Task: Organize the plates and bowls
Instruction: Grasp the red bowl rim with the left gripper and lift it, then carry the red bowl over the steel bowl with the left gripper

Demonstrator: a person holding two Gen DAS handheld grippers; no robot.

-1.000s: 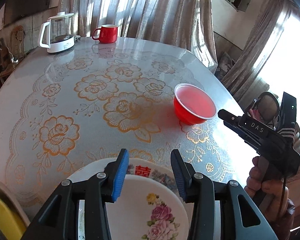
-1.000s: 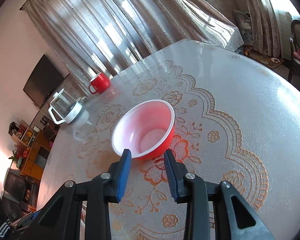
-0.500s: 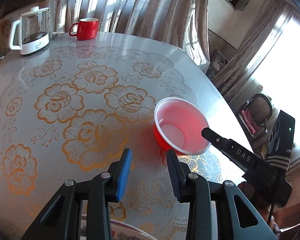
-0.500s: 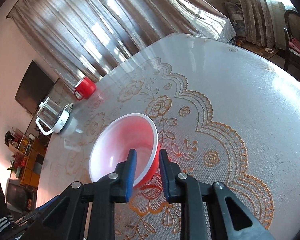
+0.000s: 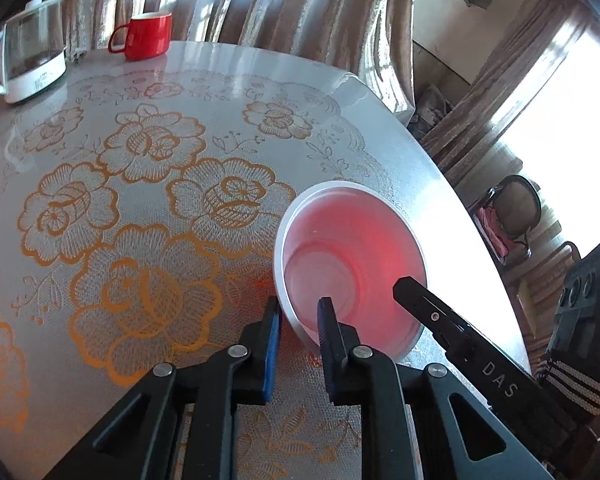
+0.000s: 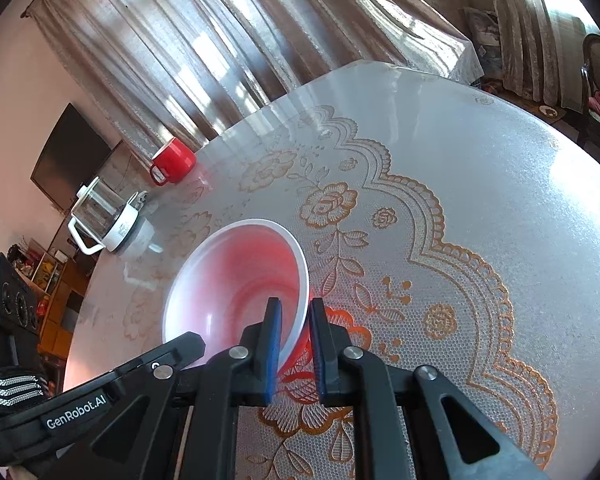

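A red plastic bowl (image 5: 352, 256) with a white inside stands on the lace-patterned table. My left gripper (image 5: 298, 316) has closed on the bowl's near rim, one finger outside, one inside. My right gripper (image 6: 294, 316) grips the same bowl (image 6: 236, 280) on its right rim, one finger inside and one outside; its black body shows in the left wrist view (image 5: 460, 344). The bowl is tilted toward the left gripper. No plates are in view.
A red mug (image 5: 146, 36) and a glass kettle on a white base (image 5: 28, 64) stand at the table's far edge; both also show in the right wrist view, mug (image 6: 172, 162) and kettle (image 6: 108, 220). Curtains hang behind. The table edge (image 5: 460, 208) runs close on the right.
My left gripper moved forward from the floral plate to the red bowl and closed on its rim. My right gripper closed on the opposite rim and the bowl tipped.
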